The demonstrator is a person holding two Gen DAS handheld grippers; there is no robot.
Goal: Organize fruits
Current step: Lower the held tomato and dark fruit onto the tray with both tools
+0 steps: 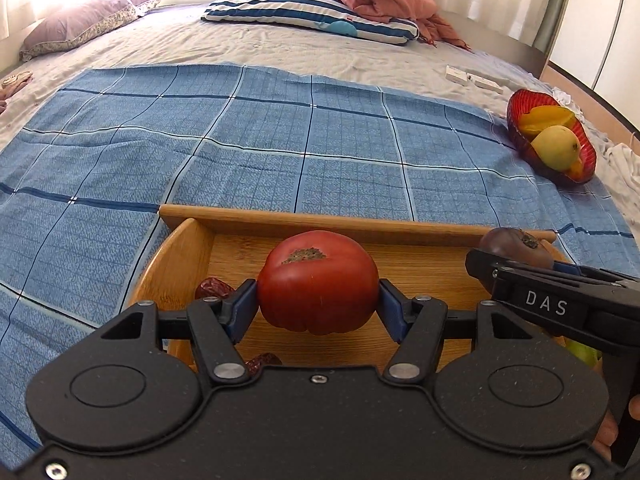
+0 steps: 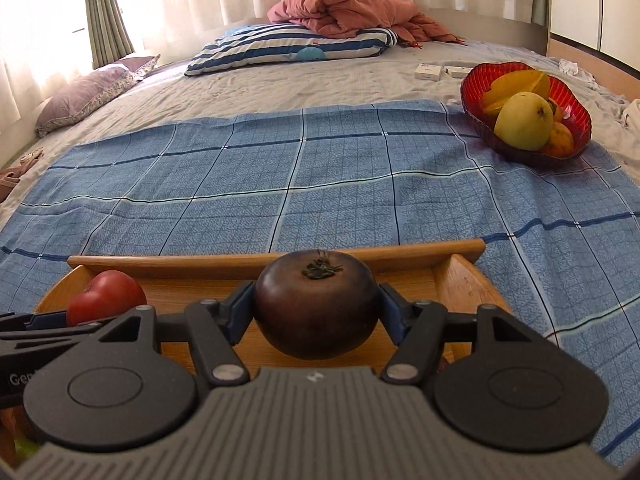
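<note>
Red tomato point(image 1: 318, 282) pinched between the blue pads of the left hand-held gripper point(image 1: 318, 300) — above the wooden tray point(image 1: 280, 222). Dark brown-purple fruit point(image 2: 316, 304) clamped in the right hand-held gripper point(image 2: 316, 312), over the same tray. Red glass bowl point(image 2: 476, 80) of yellow fruit at 1 o'clock, on the blue checked cloth point(image 2: 240, 180) covering the bed.

Both grippers point down and forward, side by side – left gripper point(image 1: 318, 300) clamps a red tomato point(image 1: 318, 280), right gripper point(image 2: 316, 308) a dark fruit point(image 2: 316, 304).
</note>
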